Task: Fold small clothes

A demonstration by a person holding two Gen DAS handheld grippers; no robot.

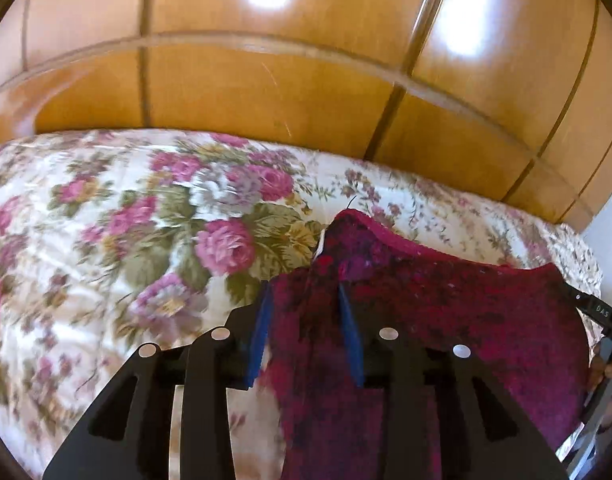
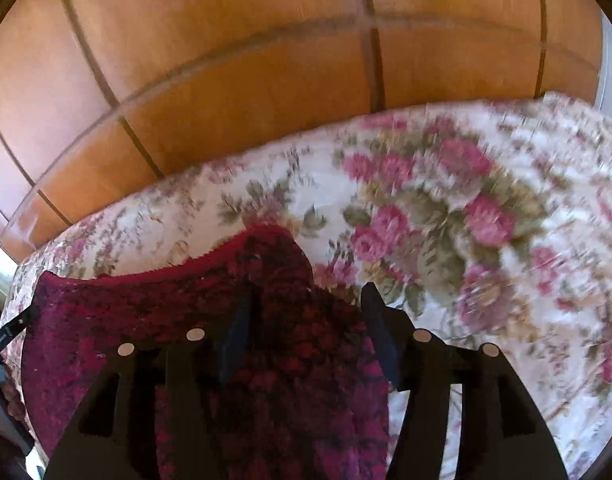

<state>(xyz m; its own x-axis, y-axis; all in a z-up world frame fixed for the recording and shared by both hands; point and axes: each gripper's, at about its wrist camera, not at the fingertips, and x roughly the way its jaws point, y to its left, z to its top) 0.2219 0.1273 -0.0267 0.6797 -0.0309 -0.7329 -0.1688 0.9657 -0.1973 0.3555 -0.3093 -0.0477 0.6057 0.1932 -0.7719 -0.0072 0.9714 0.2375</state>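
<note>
Clearly, both grippers were over the garment [image 1: 445, 320], a dark red and magenta knit lying on the floral bedspread [image 1: 106, 220] in front of a wooden wardrobe [image 1: 266, 80].

From the left wrist view, I saw the left gripper [image 1: 306, 308] in the lower middle of the frame, its jaws parted, with a raised fold of the knit standing between the blue pads. I could not see the pads pressing it, so I read that grip as released. From the right wrist view, the right gripper [image 2: 309, 320] sat at lower centre, jaws wider apart, the knit's corner lying between them and apparently loose.

I judged the step to be setting down a fold. To do it well, I would let the cloth settle flat before drawing either gripper away, pull back along the fingers and not sideways so the loose knit did not snag on a pad, and keep the two top corners level so the edge stayed straight.

As for writing, the only mark I could read was on the right gripper's black arm at the right edge of the left wrist view: small pale letters that looked like "DAS", too small to be sure. A white tag at the garment's upper corner was unreadable.
</note>
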